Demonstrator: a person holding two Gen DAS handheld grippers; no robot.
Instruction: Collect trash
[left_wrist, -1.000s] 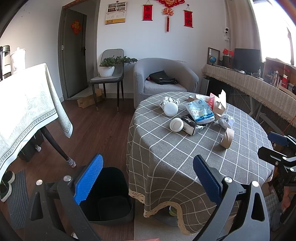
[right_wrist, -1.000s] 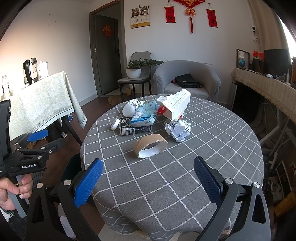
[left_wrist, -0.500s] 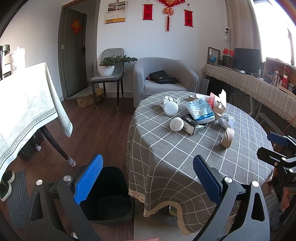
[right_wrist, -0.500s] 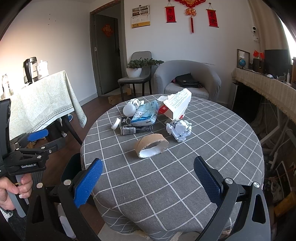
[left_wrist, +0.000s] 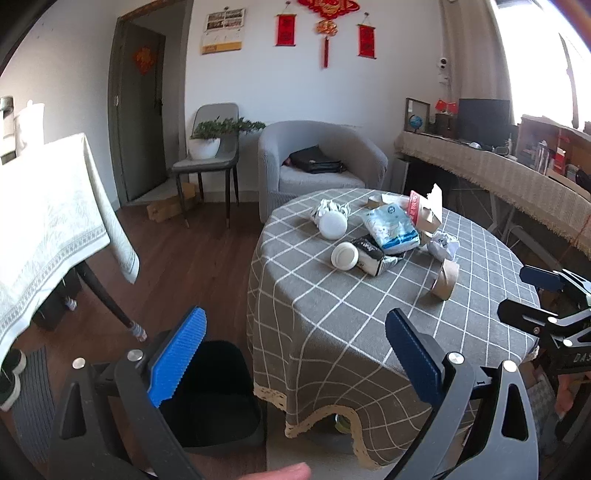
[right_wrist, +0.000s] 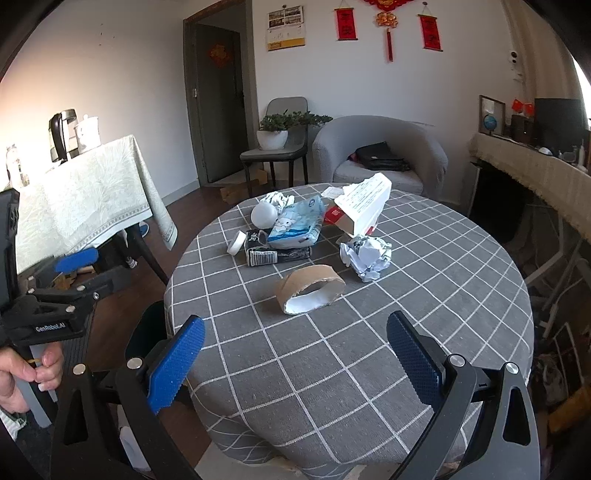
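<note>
Trash lies in a heap on the round grey checked table (right_wrist: 369, 369): a cardboard tape ring (right_wrist: 309, 289), crumpled paper (right_wrist: 365, 254), a blue-white plastic pack (right_wrist: 295, 225), a black wrapper (right_wrist: 277, 254), a white ball (right_wrist: 264, 216), a white lid (right_wrist: 236, 243) and a torn carton (right_wrist: 364, 206). My right gripper (right_wrist: 295, 363) is open over the table's near part, short of the ring. My left gripper (left_wrist: 293, 356) hangs open beside the table, above a black bin (left_wrist: 210, 395) on the floor. The same heap (left_wrist: 384, 236) shows in the left wrist view.
A second table with a pale cloth (left_wrist: 44, 221) stands at the left. A grey armchair (left_wrist: 321, 162) and a chair with a potted plant (left_wrist: 210, 147) are behind. A long covered shelf (left_wrist: 498, 177) runs along the right wall. Wooden floor lies between the tables.
Both views have crept slightly closer to the table. Nothing on it has moved and both grippers stay open.
</note>
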